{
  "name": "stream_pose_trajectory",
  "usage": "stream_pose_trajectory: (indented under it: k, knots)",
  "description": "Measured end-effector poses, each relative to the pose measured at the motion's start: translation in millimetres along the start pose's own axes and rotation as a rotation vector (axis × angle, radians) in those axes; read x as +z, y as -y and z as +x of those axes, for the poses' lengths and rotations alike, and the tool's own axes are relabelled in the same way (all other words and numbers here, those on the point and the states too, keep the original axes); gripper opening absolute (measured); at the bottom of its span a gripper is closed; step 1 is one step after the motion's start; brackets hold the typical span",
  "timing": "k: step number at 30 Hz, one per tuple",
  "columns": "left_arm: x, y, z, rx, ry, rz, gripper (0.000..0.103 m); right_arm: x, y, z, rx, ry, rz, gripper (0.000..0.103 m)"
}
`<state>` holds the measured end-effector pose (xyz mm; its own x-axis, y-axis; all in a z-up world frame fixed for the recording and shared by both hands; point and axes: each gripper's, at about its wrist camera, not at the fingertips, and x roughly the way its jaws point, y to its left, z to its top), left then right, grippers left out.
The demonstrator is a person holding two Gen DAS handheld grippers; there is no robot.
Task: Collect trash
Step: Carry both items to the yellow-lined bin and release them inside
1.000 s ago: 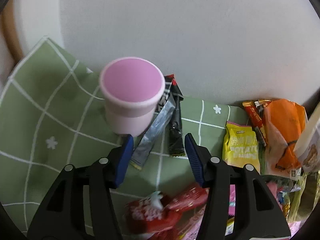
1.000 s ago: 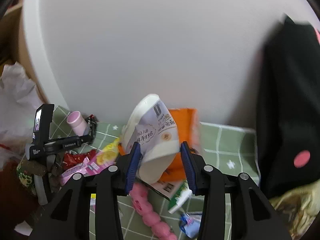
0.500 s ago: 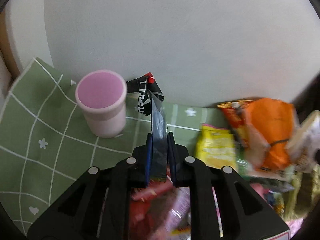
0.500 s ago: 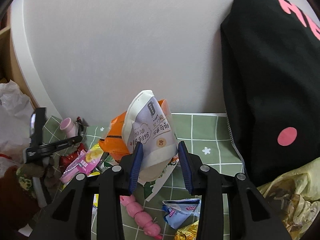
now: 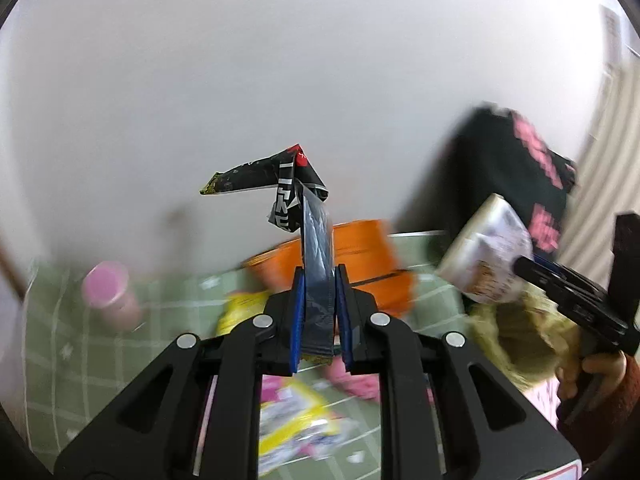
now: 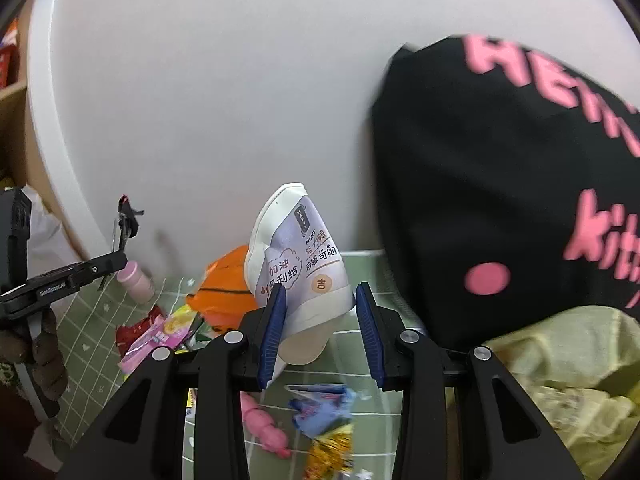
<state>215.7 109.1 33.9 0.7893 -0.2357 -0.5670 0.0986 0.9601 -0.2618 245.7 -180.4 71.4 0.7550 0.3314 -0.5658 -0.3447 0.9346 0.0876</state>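
Note:
My left gripper [image 5: 319,312] is shut on a long black and silver wrapper [image 5: 316,248] and holds it up in the air above the green tablecloth [image 5: 72,356]. My right gripper [image 6: 320,324] is shut on a crushed white paper cup [image 6: 300,264] with purple print, lifted off the table. In the left wrist view the cup [image 5: 490,256] and the right gripper [image 5: 576,300] are at the right, above a yellow-green trash bag [image 5: 524,328]. In the right wrist view the bag [image 6: 568,364] lies at the lower right and the left gripper [image 6: 68,280] is at the left.
A pink cup [image 5: 110,294] stands on the cloth at the left. An orange bag [image 5: 360,256], a yellow packet [image 5: 240,312], a pink toy [image 6: 264,428], a blue wrapper [image 6: 320,408] and other wrappers lie on the cloth. A black bag with pink letters [image 6: 500,184] leans on the wall at the right.
The left gripper closed on the black and silver wrapper, lifted it and swung right. The right gripper carried the paper cup to the right, toward the yellow-green bag.

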Motion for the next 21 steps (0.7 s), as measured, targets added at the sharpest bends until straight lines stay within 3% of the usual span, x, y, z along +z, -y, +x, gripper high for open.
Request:
stream_pose_trajectory:
  k: [7, 13, 17, 21]
  knots:
    - [24.1, 104.4, 3.7, -0.284, 0.006, 0.207, 0.014, 1.9, 43.3, -64.0, -0.162, 0.107, 0.056, 0.034]
    - [28.3, 202.0, 19.7, -0.536, -0.047, 0.378, 0.014, -9.9, 104.6, -137.9, -0.401, 0.181, 0.125, 0.034]
    - [13.6, 266.4, 47.1, -0.681, -0.142, 0.436, 0.014, -20.2, 140.3, -179.6, -0.528, 0.202, 0.170, 0.034]
    - [-7.3, 314.5, 85.1, -0.825, -0.342, 0.457, 0.014, -35.8, 167.5, -203.3, -0.591, 0.204, 0.229, 0.035]
